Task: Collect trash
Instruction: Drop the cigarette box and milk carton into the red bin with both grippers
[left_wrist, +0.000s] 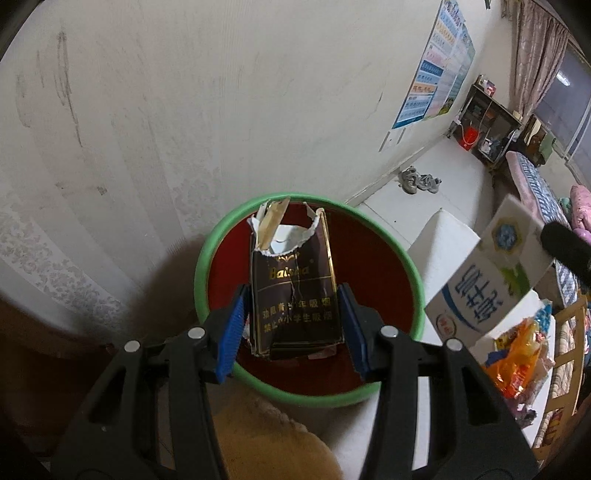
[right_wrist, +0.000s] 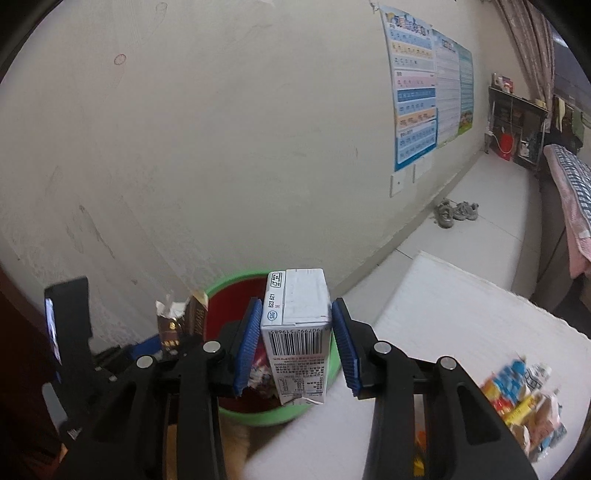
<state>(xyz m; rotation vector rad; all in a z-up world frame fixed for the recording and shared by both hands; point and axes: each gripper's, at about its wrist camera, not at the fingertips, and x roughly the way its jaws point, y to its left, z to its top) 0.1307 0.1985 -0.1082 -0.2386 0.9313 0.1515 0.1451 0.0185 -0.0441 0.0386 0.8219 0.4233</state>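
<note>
Over the bin at centre frame in the left wrist view, the left tongs carry a torn brown cigarette pack. Both blue pads flank its lower half, set about halfway apart; the right pad sits against the pack's edge, the left pad looks just beside it, and the pack hangs there without support, so I read that as a grip. Below it lies the bin's red inside, ringed by a green rim.

Now the right wrist view: the right tongs have a white milk carton between the pads, barcode face toward the camera. A sliver of gap shows on each side, yet the carton stays up in the air, so it seems lightly pinched. It hangs over the bin at lower centre, with crumpled wrappers already inside. The left tongs and the pack show at lower left of that frame, beside the bin's far rim.

Judging the step: both pieces are at the drop point, and release is what's in hand. Next move calls for opening each pair wide while the load is inside the rim; the carton sits nearer the bin's right edge, so a nudge inward first would be safer.

More snack wrappers wait on the white table at lower right.
</note>
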